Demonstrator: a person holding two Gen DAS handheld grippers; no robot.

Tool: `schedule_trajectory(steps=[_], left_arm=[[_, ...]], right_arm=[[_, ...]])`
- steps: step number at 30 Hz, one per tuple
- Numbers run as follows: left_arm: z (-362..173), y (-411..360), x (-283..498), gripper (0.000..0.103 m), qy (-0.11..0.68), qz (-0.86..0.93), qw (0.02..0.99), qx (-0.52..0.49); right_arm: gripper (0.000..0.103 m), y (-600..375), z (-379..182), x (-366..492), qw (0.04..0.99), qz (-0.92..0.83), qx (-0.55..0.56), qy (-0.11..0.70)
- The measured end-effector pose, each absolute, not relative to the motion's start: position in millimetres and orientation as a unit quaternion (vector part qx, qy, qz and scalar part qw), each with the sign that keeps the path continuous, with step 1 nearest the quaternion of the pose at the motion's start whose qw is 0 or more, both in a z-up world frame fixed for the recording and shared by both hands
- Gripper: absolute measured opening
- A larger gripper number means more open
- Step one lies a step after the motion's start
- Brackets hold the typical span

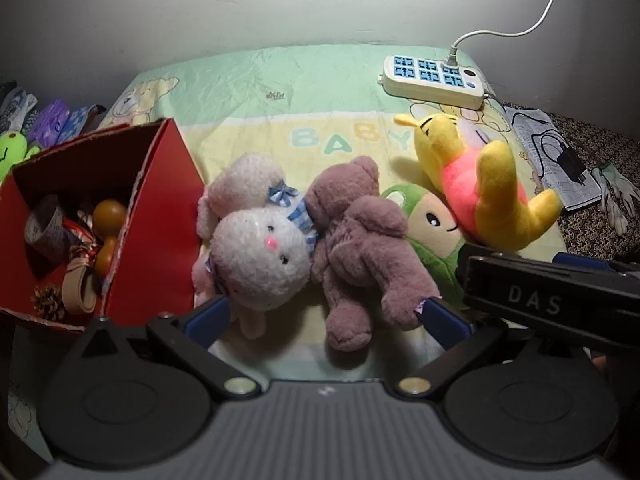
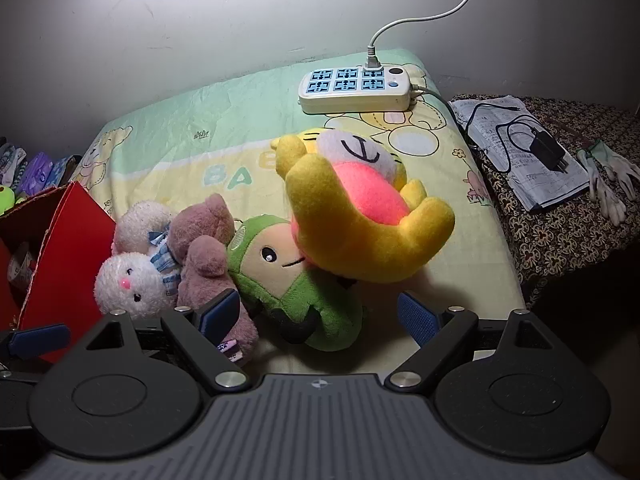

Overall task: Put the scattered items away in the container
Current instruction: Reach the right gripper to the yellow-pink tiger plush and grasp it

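Observation:
A red box [image 1: 160, 216] stands at the left on a baby-print mat [image 1: 280, 92]; it holds small items. Beside it lie a white bunny plush [image 1: 256, 252], a mauve bear plush [image 1: 360, 248], a green plush [image 1: 432, 224] and a yellow-pink plush [image 1: 480, 188]. My left gripper [image 1: 326, 318] is open, its fingers either side of the bunny and bear. My right gripper [image 2: 320, 316] is open around the green plush [image 2: 288, 280], with the yellow-pink plush [image 2: 360, 216] just beyond. The red box [image 2: 64, 248] shows at the left of the right wrist view.
A white power strip [image 1: 434, 78] with a cable lies at the mat's far right corner. To the right, a patterned surface [image 2: 560, 232] carries papers, a black charger [image 2: 548, 148] and white gloves [image 2: 608, 184]. A wall runs behind. Fabric items lie far left.

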State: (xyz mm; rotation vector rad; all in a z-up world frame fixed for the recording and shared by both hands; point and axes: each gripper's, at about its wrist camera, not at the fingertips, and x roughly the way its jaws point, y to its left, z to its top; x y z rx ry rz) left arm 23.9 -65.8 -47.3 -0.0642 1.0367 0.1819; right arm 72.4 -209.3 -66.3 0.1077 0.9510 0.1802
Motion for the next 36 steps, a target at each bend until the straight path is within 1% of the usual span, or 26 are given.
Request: schedule_trajectory(steps=[9, 13, 17, 20, 24, 27, 32, 36], left_arm=[[-71, -46, 39, 0.102, 0.521, 0.062, 0.846, -0.091], [-72, -41, 40, 0.102, 0.509, 0.049, 0.855, -0.090], [-75, -46, 44, 0.102, 0.502, 0.019, 0.861, -0.084], [-74, -43, 48, 0.102, 0.500, 0.012, 0.862, -0.083], [-59, -38, 58, 0.102, 0.478, 0.001, 0.875, -0.081], [-45, -37, 71, 0.102, 0.461, -0.001, 0.884, -0.081], [-50, -39, 77, 0.102, 0.462, -0.014, 0.881, -0.101], [-56, -52, 74, 0.102, 0.459, -0.009, 0.886, -0.071]], right_arm=[[0.085, -229, -75, 79, 0.878, 0.079, 0.062, 0.467], [0.079, -230, -81, 78, 0.878, 0.094, 0.081, 0.462], [0.073, -230, -80, 78, 0.885, 0.106, 0.067, 0.449], [0.070, -231, -79, 80, 0.886, 0.113, 0.084, 0.443], [0.070, -242, -65, 80, 0.899, 0.120, 0.119, 0.403], [0.070, -252, -54, 83, 0.915, 0.099, 0.114, 0.375], [0.070, -263, -59, 87, 0.912, 0.084, 0.129, 0.380], [0.070, -270, -68, 88, 0.904, 0.077, 0.149, 0.392]])
